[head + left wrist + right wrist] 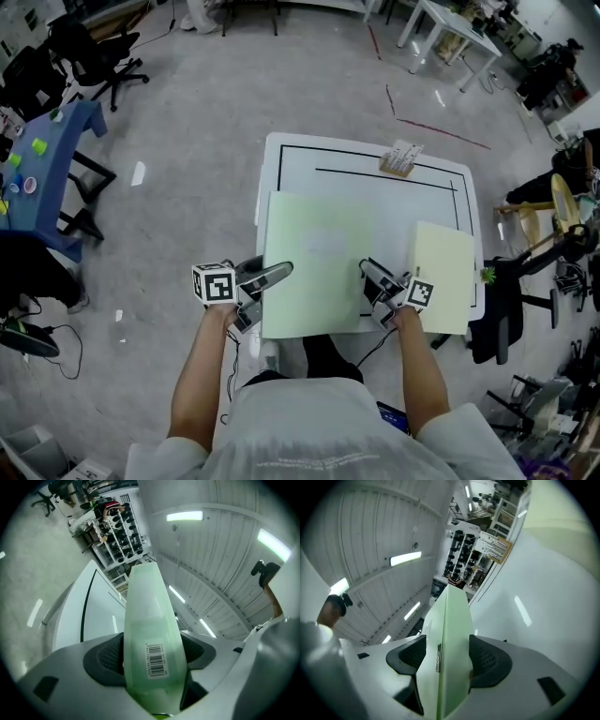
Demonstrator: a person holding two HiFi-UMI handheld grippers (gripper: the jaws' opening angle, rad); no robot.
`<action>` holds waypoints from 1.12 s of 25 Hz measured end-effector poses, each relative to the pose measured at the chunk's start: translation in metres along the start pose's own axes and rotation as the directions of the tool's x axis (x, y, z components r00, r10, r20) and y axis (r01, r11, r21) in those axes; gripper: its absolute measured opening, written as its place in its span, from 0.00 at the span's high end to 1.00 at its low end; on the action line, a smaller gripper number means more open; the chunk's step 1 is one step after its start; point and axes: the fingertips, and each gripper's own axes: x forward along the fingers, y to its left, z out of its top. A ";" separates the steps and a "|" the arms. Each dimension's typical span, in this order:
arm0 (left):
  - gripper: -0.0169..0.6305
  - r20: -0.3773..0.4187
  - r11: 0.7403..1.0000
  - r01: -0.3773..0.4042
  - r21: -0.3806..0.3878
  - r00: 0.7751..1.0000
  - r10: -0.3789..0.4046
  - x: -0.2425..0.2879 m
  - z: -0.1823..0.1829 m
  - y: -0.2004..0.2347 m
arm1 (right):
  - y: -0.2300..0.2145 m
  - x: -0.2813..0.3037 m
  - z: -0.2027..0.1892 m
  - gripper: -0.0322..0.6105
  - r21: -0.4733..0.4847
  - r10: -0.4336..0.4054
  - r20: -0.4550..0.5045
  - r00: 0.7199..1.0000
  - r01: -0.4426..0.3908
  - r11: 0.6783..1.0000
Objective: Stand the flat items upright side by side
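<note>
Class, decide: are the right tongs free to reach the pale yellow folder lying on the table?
Probably not yet: the right tongs grip the green folder at its edge. The yellow folder lies close beside them, with nothing between.

The only printed label I can find is a white barcode sticker point(156, 660) on the green folder point(150, 616), at its near end in the left gripper view. The digits under the bars are too small for me to read, and in the right gripper view the folder's sticker shows edge-on, so nothing reads there. In the head view, the cube point(215, 283) just left of the folder and the cube point(420, 292) just right of it each carry a black-and-white square marker without letters, and the faint print on the shirt point(323, 460) below the folder is too blurred to read.
</note>
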 end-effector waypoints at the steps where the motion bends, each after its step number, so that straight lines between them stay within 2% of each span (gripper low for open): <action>1: 0.46 -0.019 1.000 -0.013 -0.010 1.000 0.013 0.002 -0.001 0.000 | -0.003 0.003 -0.003 0.48 -0.046 -0.043 -0.021 0.999 0.042 0.998; 3: 0.45 -0.045 1.000 -0.031 -0.002 0.999 0.031 0.004 -0.002 -0.003 | -0.009 0.004 -0.009 0.48 -0.131 -0.117 -0.061 0.991 0.108 0.985; 5: 0.45 -0.059 0.999 -0.030 0.045 0.998 0.033 0.005 0.001 -0.010 | -0.009 0.005 -0.008 0.48 -0.225 -0.156 -0.088 0.984 0.133 0.965; 7: 0.45 -0.052 0.991 -0.011 0.134 0.998 0.018 0.006 0.008 -0.024 | 0.001 0.006 0.000 0.48 -0.314 -0.155 -0.087 0.984 0.120 0.942; 9: 0.45 -0.030 0.964 0.019 0.265 0.999 -0.012 0.005 0.015 -0.043 | 0.019 0.007 0.009 0.48 -0.412 -0.134 -0.069 0.989 0.094 0.906; 10: 0.45 -0.019 0.937 0.034 0.348 0.999 -0.029 0.005 0.016 -0.054 | 0.030 0.007 0.014 0.48 -0.477 -0.126 -0.060 0.990 0.083 0.875; 11: 0.45 -0.011 0.895 0.047 0.443 0.999 -0.047 0.004 0.016 -0.065 | 0.042 0.006 0.018 0.48 -0.551 -0.125 -0.052 0.991 0.076 0.831; 12: 0.45 -0.010 0.837 0.055 0.545 0.998 -0.059 0.004 0.014 -0.076 | 0.054 0.004 0.021 0.48 -0.625 -0.133 -0.047 0.990 0.074 0.777; 14: 0.45 -0.038 0.687 0.061 0.725 0.998 -0.049 0.003 0.004 -0.089 | 0.072 0.001 0.023 0.45 -0.747 -0.175 -0.054 0.983 0.076 0.660; 15: 0.45 -0.068 0.616 0.067 0.785 0.997 -0.021 0.003 -0.004 -0.090 | 0.076 0.001 0.022 0.45 -0.789 -0.202 -0.061 0.977 0.077 0.609; 16: 0.45 -0.100 0.560 0.076 0.825 0.995 0.013 0.005 -0.013 -0.088 | 0.078 0.002 0.022 0.44 -0.819 -0.227 -0.066 0.972 0.077 0.568; 17: 0.45 -0.125 0.522 0.085 0.849 0.991 0.042 0.007 -0.020 -0.086 | 0.079 0.003 0.022 0.44 -0.840 -0.245 -0.066 0.967 0.078 0.536; 18: 0.45 -0.133 0.503 0.085 0.860 0.989 0.060 0.009 -0.025 -0.083 | 0.081 0.004 0.023 0.43 -0.855 -0.255 -0.062 0.965 0.080 0.512; 19: 0.46 -0.124 0.496 0.075 0.865 0.990 0.066 0.009 -0.028 -0.083 | 0.084 0.005 0.024 0.43 -0.867 -0.261 -0.055 0.964 0.083 0.492; 21: 0.47 -0.082 0.472 0.040 0.881 0.994 0.069 0.008 -0.028 -0.086 | 0.092 0.006 0.025 0.43 -0.889 -0.268 -0.042 0.963 0.086 0.449; 25: 0.48 -0.020 0.377 -0.025 0.926 0.993 0.114 0.000 -0.038 -0.086 | 0.106 0.004 0.020 0.43 -0.932 -0.300 -0.032 0.953 0.079 0.353; 28: 0.48 0.031 0.305 -0.061 0.950 0.994 0.105 -0.006 -0.039 -0.098 | 0.117 0.000 0.010 0.43 -0.946 -0.306 -0.016 0.952 0.084 0.314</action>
